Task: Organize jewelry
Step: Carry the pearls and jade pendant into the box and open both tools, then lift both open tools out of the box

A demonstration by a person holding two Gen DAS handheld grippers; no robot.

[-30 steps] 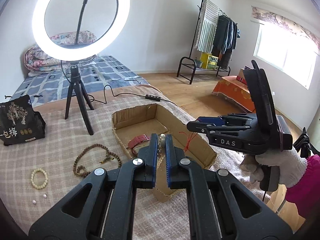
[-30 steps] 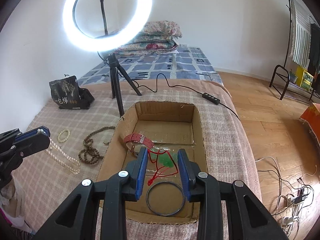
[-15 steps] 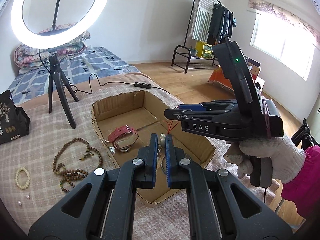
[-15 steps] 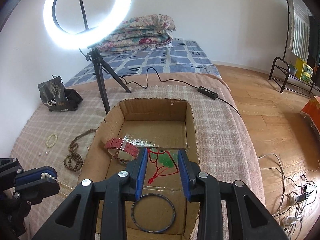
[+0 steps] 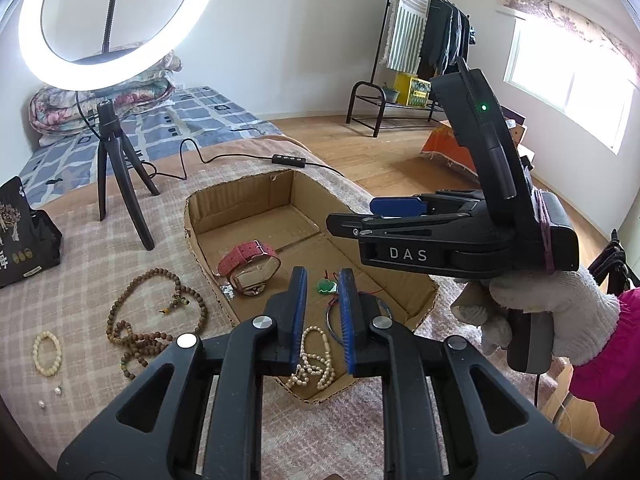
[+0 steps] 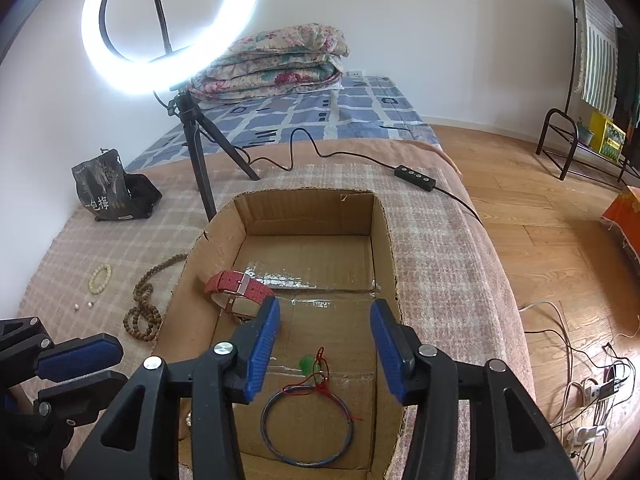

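Tongs (image 5: 323, 312) above box (image 5: 420, 308) edge

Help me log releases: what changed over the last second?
The left gripper opened and let go of the pearl necklace, now lying in the cardboard box. The right gripper opened wider over the green pendant. Watch, bangle and outside beads stayed put.

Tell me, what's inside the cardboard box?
Inside the cardboard box: a red watch, a green pendant on red string, a dark bangle and a pearl necklace. The grippers' fingers hide part of the box floor.
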